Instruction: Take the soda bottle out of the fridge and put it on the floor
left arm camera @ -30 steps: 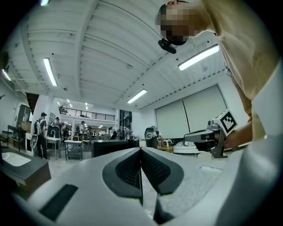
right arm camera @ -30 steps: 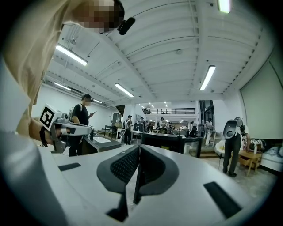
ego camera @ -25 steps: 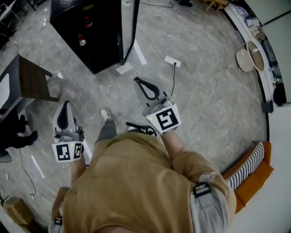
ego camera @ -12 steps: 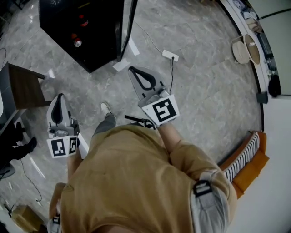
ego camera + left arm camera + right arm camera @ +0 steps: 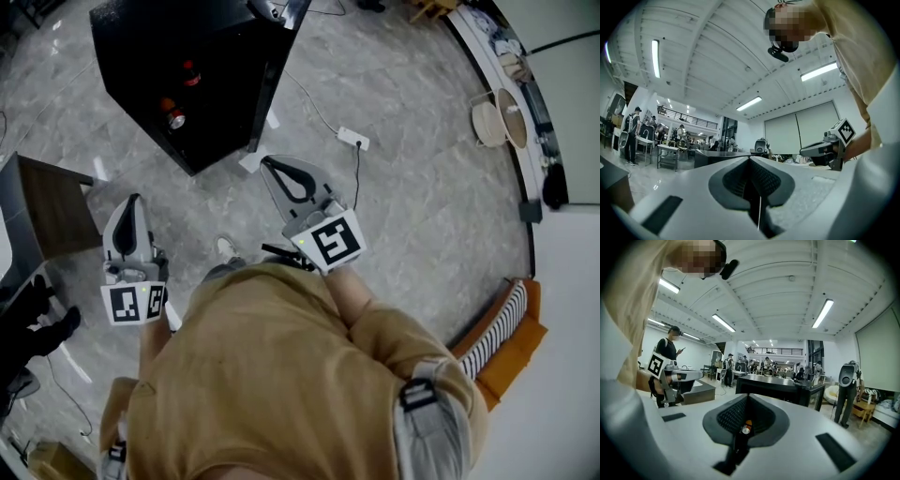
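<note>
The black fridge [image 5: 216,94] stands open on the floor at the upper left of the head view. Two bottles show inside it: a dark soda bottle with a red label [image 5: 190,73] and a second bottle [image 5: 172,114] nearer the front. My right gripper [image 5: 266,162] is shut and empty, pointing at the fridge's near corner, a short way from it. My left gripper [image 5: 133,200] is also shut and empty, lower left and short of the fridge. In the right gripper view a bottle [image 5: 746,426] shows through the gap behind the closed jaws.
A dark wooden side table [image 5: 52,192] stands left of the left gripper. A white power strip [image 5: 353,139] with its cable lies right of the fridge, with white strips [image 5: 251,161] at the fridge's corner. A round basket [image 5: 489,122] and a striped orange cushion [image 5: 506,337] are at the right.
The person has stepped forward, and both grippers have come slightly nearer the fridge. Both stay shut and empty.
</note>
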`<state>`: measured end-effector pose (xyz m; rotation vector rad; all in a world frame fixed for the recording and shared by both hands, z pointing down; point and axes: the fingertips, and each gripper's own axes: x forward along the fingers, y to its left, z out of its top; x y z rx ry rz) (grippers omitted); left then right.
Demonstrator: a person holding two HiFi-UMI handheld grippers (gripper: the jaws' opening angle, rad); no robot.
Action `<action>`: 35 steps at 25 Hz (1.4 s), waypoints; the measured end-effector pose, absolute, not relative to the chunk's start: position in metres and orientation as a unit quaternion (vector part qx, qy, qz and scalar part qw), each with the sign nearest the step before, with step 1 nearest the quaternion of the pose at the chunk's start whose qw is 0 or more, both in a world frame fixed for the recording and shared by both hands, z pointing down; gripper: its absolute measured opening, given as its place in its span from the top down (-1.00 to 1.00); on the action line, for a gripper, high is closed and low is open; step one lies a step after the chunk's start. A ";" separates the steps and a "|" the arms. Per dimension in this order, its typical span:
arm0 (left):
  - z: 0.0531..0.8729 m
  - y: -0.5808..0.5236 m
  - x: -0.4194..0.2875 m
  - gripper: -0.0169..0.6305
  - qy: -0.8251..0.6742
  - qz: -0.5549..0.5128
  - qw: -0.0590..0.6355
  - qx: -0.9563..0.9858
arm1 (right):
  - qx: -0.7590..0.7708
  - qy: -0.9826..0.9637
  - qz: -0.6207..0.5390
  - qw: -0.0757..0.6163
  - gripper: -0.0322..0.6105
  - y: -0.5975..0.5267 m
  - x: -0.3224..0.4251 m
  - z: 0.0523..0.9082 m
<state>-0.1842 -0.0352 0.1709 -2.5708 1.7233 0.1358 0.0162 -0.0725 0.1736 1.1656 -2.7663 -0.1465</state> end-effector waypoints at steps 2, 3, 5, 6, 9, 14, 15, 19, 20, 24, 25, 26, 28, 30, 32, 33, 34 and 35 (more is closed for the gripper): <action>0.170 -0.046 -0.197 0.95 0.552 0.042 0.019 -0.832 | 0.386 -0.918 -0.052 0.071 0.89 -0.087 0.001 0.170; 0.171 -0.049 -0.203 0.95 0.550 0.041 0.018 -0.834 | 0.385 -0.919 -0.055 0.072 0.89 -0.093 -0.007 0.169; 0.175 -0.056 -0.215 0.95 0.548 0.040 0.016 -0.836 | 0.383 -0.919 -0.060 0.071 0.89 -0.101 -0.021 0.169; 0.177 -0.060 -0.221 0.95 0.548 0.040 0.014 -0.836 | 0.381 -0.920 -0.059 0.070 0.89 -0.105 -0.028 0.169; 0.176 -0.076 -0.230 0.95 0.552 0.045 0.010 -0.832 | 0.372 -0.924 -0.053 0.074 0.89 -0.118 -0.041 0.171; 0.180 -0.096 -0.223 0.95 0.562 0.048 0.004 -0.826 | 0.345 -0.934 -0.044 0.083 0.89 -0.142 -0.049 0.180; 0.181 -0.101 -0.220 0.95 0.565 0.048 0.005 -0.824 | 0.340 -0.936 -0.043 0.080 0.89 -0.148 -0.049 0.181; 0.176 -0.120 -0.205 0.95 0.579 0.040 0.025 -0.814 | 0.312 -0.946 -0.030 0.078 0.89 -0.177 -0.046 0.191; 0.173 -0.125 -0.202 0.95 0.585 0.039 0.029 -0.809 | 0.304 -0.949 -0.029 0.079 0.89 -0.186 -0.047 0.194; 0.185 -0.145 -0.203 0.95 0.603 0.025 0.022 -0.797 | 0.275 -0.958 -0.029 0.077 0.89 -0.222 -0.056 0.209; 0.192 -0.151 -0.202 0.95 0.607 0.025 0.015 -0.794 | 0.266 -0.960 -0.031 0.079 0.89 -0.229 -0.059 0.215; 0.199 -0.155 -0.200 0.95 0.610 0.026 0.009 -0.792 | 0.258 -0.962 -0.033 0.085 0.89 -0.236 -0.061 0.223; 0.215 -0.162 -0.194 0.95 0.610 0.028 0.001 -0.792 | 0.249 -0.962 -0.035 0.106 0.89 -0.250 -0.064 0.244; 0.234 -0.169 -0.194 0.95 0.609 0.024 -0.006 -0.793 | 0.249 -0.961 -0.023 0.119 0.89 -0.266 -0.070 0.269; 0.254 -0.177 -0.198 0.95 0.613 0.022 -0.017 -0.790 | 0.251 -0.960 -0.007 0.125 0.89 -0.283 -0.078 0.295; 0.262 -0.182 -0.200 0.95 0.615 0.024 -0.020 -0.788 | 0.251 -0.960 -0.001 0.127 0.89 -0.292 -0.083 0.308; 0.269 -0.187 -0.202 0.95 0.618 0.027 -0.020 -0.786 | 0.249 -0.960 0.003 0.128 0.89 -0.300 -0.088 0.320; 0.276 -0.191 -0.203 0.95 0.619 0.027 -0.019 -0.785 | 0.247 -0.961 0.007 0.128 0.87 -0.307 -0.093 0.332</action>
